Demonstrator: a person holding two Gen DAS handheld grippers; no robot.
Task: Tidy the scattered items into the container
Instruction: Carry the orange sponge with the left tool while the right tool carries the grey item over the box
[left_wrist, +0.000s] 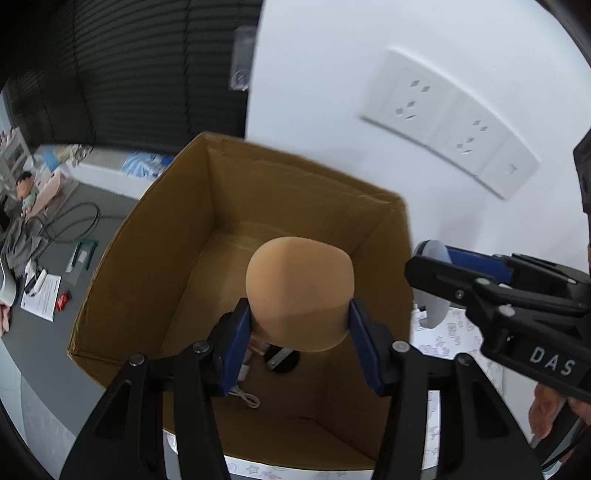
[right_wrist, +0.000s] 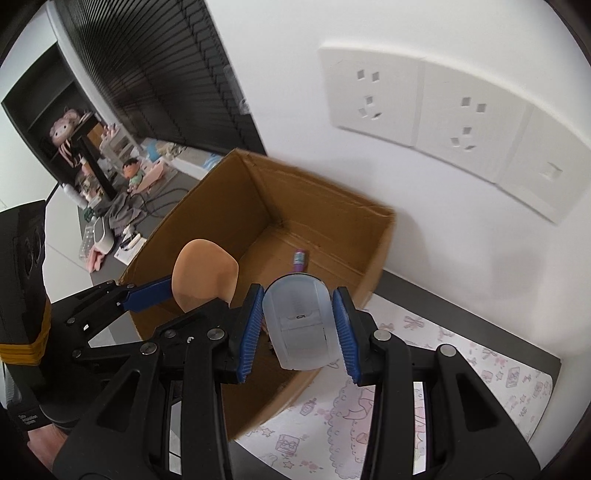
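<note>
Jaws grip sponge (left_wrist: 299, 291), cap (right_wrist: 301, 325)

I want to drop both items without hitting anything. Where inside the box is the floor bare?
The cardboard box floor is bare along the far wall, beside the purple tube. The near-left corner is crowded: a white cable and a black round item lie under the tan sponge.

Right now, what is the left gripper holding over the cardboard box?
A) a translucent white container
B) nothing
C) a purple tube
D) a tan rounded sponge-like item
D: in the left wrist view the left gripper has its blue pads against the tan rounded item, above the open cardboard box.
</note>
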